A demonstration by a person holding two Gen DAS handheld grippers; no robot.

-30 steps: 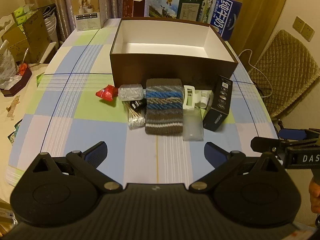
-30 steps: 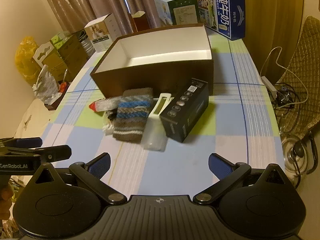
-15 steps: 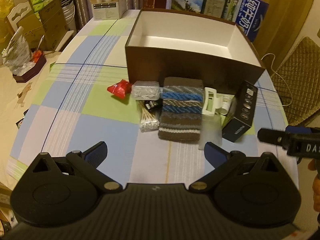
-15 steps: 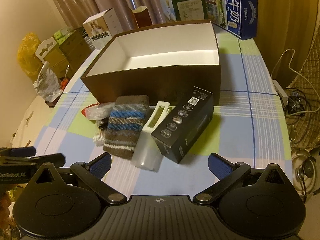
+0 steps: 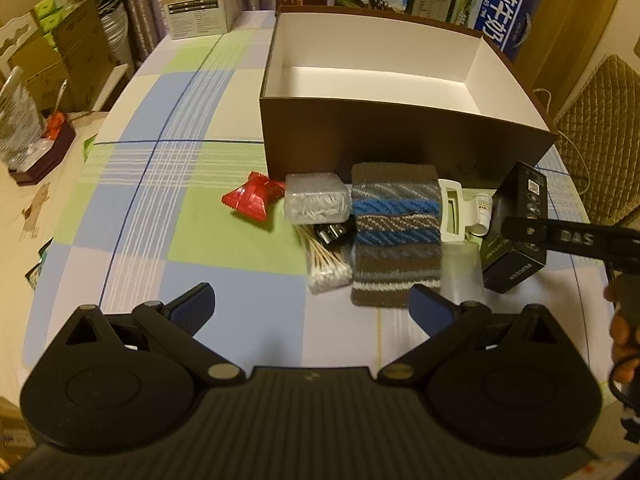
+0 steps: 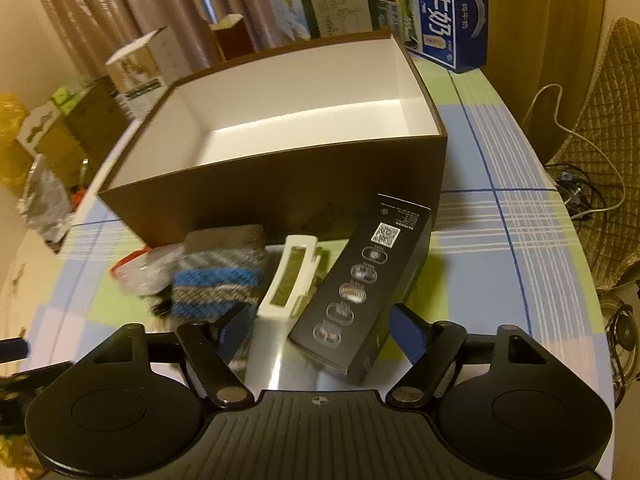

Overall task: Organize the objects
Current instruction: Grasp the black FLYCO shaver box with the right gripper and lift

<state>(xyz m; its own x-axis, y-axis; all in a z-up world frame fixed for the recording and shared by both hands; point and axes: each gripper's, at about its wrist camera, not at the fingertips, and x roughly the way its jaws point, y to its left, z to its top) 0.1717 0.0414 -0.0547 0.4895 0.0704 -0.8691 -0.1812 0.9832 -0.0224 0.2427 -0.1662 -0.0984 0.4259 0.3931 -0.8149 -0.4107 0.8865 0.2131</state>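
The right hand-held gripper (image 6: 320, 334) has just been closing, its jaws apart astride the glossy black carton (image 6: 362, 292), which lies before the open brown box (image 6: 280, 196) near the tabletop's right edge. An off-centre squeeze could slide the slick carton into the ribbed knitted pouch (image 6: 220, 284). The left hand-held gripper (image 5: 312, 304) hangs apart, empty.

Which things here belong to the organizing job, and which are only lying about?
For the job: brown box, black carton, knitted pouch, white clip, cotton swabs, red packet.

Lying about: blue milk carton, white product box, quilted chair.
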